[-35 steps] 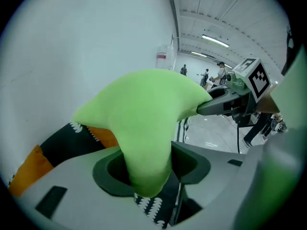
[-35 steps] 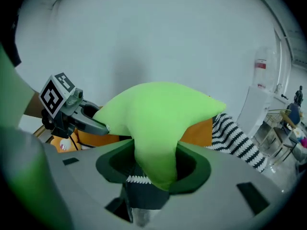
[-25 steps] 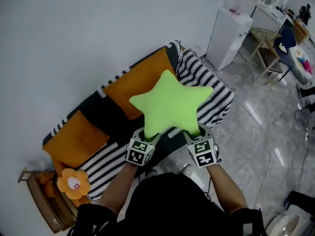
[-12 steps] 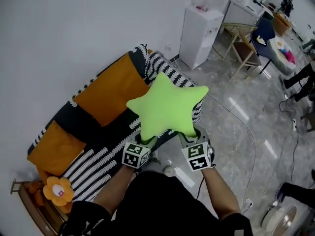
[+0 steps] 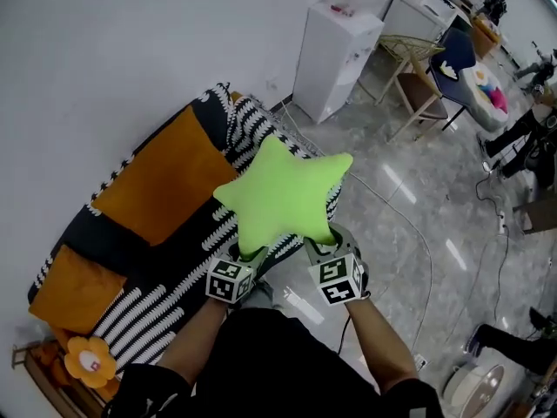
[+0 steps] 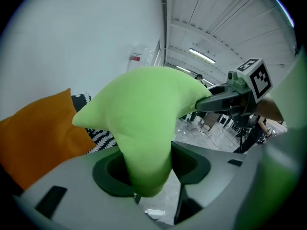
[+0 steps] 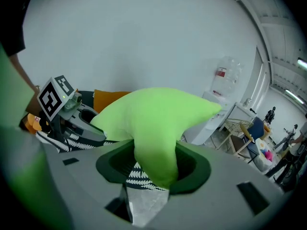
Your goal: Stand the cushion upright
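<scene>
White wall [image 5: 104, 50], grey marble floor [image 5: 409, 190], striped sofa [image 5: 187, 242] with orange pads. Head view: green star cushion [image 5: 283, 198] in the air over the sofa's edge, flat face to camera, top tip toward the wall, two bottom tips toward the person. Left gripper [image 5: 246, 259] and right gripper [image 5: 318, 249] each take one bottom tip.

Left gripper view: jaws clamped on a star tip [image 6: 146, 162], the rest rising ahead.

Right gripper view: jaws pinch the other tip [image 7: 156, 162].

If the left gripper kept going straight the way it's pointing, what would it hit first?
The left gripper is shut on the star cushion, which would go with it. Beyond that, probably the sofa, though depth is hard to judge.
</scene>
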A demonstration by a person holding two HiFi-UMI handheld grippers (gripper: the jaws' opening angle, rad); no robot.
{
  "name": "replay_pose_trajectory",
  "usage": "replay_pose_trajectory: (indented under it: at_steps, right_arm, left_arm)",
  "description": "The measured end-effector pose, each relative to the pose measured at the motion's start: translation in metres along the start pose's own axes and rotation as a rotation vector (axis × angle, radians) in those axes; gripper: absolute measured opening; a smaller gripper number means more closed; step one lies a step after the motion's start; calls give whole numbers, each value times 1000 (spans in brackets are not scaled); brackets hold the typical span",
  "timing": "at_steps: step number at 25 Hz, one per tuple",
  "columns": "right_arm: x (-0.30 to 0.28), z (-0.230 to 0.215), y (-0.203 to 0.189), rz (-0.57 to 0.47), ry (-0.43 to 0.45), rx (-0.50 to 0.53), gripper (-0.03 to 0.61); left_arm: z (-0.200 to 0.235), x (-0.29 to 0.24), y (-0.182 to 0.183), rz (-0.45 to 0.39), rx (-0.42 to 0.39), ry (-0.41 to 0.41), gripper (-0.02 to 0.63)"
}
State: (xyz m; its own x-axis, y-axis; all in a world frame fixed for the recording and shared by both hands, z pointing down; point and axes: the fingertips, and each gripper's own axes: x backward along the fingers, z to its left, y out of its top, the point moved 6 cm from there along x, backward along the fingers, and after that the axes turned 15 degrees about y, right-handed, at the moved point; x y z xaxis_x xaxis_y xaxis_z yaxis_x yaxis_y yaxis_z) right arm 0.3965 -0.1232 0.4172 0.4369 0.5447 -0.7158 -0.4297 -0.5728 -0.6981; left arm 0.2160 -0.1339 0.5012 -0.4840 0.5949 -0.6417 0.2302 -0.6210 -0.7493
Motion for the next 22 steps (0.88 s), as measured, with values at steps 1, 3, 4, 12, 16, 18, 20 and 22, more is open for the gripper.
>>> replay_pose_trajectory:
  at_steps: [1, 3, 4, 12, 16, 18, 20, 22]
  right_arm:
    - [-9, -8, 3, 10, 8, -4, 209]
    - [-30, -19, 10, 28, 21, 3, 209]
    - [-40, -24, 14, 35, 27, 11, 209]
    - [-102, -53, 20, 88, 123, 28, 209]
    - [-126, -74, 15, 117, 183, 50, 209]
    - [-137, -85, 8, 133, 220, 59, 209]
    - [-146, -96, 4, 146, 250, 80, 209]
    - [-152, -109, 1, 162, 275, 115, 209]
  left_arm:
    - [5, -9, 3, 10, -3, 1, 229]
    - [18, -26, 7, 33, -25, 7, 230]
    - [25, -34, 7, 45, -36, 12, 230]
    - [52, -75, -5, 144, -2, 52, 229]
    - [52, -97, -12, 169, 59, 74, 229]
    - [47, -108, -18, 180, 93, 92, 229]
    - [44, -121, -22, 185, 127, 113, 229]
    - [37, -135, -25, 188, 171, 131, 229]
